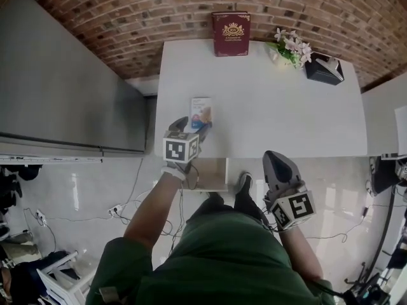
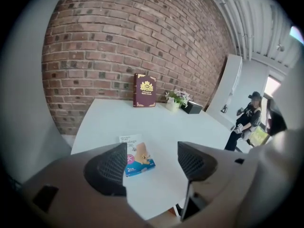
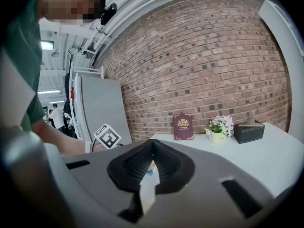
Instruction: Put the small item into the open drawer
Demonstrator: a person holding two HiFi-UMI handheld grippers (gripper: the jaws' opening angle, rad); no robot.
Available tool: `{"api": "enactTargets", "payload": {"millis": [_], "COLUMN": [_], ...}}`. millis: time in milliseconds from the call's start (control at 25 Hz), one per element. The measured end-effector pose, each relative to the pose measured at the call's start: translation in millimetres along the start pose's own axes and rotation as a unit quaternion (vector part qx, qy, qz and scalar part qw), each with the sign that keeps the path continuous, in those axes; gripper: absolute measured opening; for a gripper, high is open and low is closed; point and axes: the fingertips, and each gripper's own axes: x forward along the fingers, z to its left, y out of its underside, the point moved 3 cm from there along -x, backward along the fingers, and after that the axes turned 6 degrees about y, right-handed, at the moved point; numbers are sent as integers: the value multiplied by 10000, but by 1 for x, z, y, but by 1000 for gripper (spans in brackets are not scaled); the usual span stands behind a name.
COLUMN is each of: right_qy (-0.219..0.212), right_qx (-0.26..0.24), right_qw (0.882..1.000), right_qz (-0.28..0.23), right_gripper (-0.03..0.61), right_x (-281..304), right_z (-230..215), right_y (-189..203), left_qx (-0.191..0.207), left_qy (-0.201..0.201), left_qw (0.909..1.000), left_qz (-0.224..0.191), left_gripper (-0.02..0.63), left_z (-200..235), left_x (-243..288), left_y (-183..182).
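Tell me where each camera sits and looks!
Head view: on the person's head, looking down at the white table; both arms, left gripper, right gripper show.
Left gripper view: on the left gripper, looking past its open jaws at the small box.
Right gripper view: on the right gripper, facing the brick wall; shut jaws, left arm show.
Both gripper views share the red book.

Small box (image 1: 201, 111) on the white table (image 1: 286, 119) near its front edge, left hand-held gripper (image 1: 193, 127) just beside it
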Motion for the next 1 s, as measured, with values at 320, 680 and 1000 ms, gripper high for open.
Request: {"api": "enactTargets", "payload": {"millis": [320,680,1000], "right_qy": [55,528,585], "right_qx": [218,581,1071], "right_qw": [9997,9968,9925], "right_qz": [77,180,-21], "right_gripper": [3,3,3], "right_x": [-4,-27,-37], "right_z": [-48,-114,-147], "right_y": [1,22,27], "left_qx": [-403,-572,-1041], "left_qy": [-524,-1307,-1686], "left_qw": [9949,9780,9634], "left_qz": [767,1522,1806], "left_gripper": [324,354,360], "left_z": [20,49,66], "left_x": [58,109,123], "left_y": [5,17,35]}}
